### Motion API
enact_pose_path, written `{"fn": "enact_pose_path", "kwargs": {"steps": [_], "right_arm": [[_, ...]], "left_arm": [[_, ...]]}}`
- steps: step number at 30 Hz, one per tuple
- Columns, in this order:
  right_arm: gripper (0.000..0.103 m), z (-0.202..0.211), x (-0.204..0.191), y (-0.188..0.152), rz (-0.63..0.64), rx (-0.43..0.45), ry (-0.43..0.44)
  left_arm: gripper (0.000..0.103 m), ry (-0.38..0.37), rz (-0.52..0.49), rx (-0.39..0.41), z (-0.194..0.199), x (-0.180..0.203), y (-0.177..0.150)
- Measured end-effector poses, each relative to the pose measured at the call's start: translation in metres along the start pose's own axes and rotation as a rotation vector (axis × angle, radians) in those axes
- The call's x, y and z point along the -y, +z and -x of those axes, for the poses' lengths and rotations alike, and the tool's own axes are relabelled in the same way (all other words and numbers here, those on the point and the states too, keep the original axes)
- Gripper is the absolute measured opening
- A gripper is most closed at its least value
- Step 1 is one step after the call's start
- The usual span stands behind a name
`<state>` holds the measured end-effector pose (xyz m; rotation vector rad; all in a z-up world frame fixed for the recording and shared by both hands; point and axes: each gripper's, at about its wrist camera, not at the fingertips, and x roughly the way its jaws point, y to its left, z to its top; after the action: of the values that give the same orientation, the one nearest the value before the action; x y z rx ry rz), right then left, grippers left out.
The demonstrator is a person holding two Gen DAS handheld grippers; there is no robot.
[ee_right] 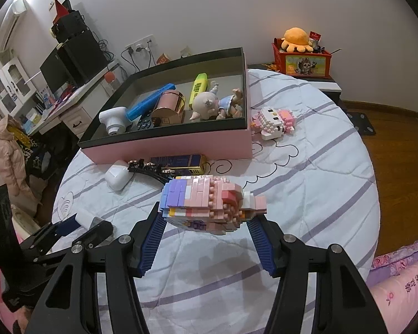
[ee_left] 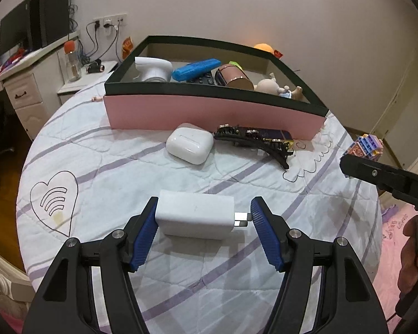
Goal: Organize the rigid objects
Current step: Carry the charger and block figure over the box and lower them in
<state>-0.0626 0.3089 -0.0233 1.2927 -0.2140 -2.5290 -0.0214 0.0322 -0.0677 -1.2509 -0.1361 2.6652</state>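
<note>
Left gripper (ee_left: 203,217) spread wide around the white charger (ee_left: 194,213) on the quilted bedspread (ee_left: 119,167): left pad apparently touching the body, right pad just at the metal prongs (ee_left: 242,220), no squeeze yet. Likely to go wrong on closing, since a pad bearing on the thin prongs rather than on the flat body could twist the block or let it slip out onto the soft cover. Right gripper (ee_right: 206,217) pinching the pink and lilac brick figure (ee_right: 209,203), lifted clear of the bedspread and well short of the pink box (ee_right: 164,147). Risk there of studded pieces snapping off under pressure, or of the figure rotating between the pads, being gripped low while its bulk sits above. Box already crowded with a doll (ee_right: 209,103), a rose-gold canister (ee_right: 168,108), a blue case (ee_right: 150,100), a highlighter (ee_right: 199,86) and a white gadget (ee_right: 114,119); a careless drop might jam on the black rim or knock these. Earbud case (ee_left: 189,142), hair clip (ee_left: 253,140) and a second brick figure (ee_right: 273,122) lying outside by the wall, easy to brush on the way in.
</note>
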Motion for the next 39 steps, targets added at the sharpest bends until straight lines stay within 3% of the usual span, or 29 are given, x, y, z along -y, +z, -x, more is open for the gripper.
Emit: {"fn": "enact_pose_path", "kwargs": {"steps": [12,17,22,30,39], "right_arm": [[0.06,0.006,-0.004,0.008,0.012,0.016,0.011],[0.06,0.01,-0.014,0.03,0.043,0.046,0.022],[0.06,0.01,-0.025,0.073,0.091,0.088,0.028],[0.06,-0.036,-0.03,0.142,0.112,0.059,0.026],[0.06,-0.106,-0.008,0.18,0.073,-0.042,-0.012]], "left_arm": [[0.066,0.008,-0.012,0.056,0.024,0.001,0.013],[0.066,0.018,-0.03,0.112,0.037,0.0,0.046],[0.066,0.025,-0.045,0.168,0.04,-0.002,0.092],[0.066,0.026,-0.065,0.151,-0.007,0.003,0.157],[0.066,0.041,-0.07,0.087,-0.073,0.005,0.191]]}}
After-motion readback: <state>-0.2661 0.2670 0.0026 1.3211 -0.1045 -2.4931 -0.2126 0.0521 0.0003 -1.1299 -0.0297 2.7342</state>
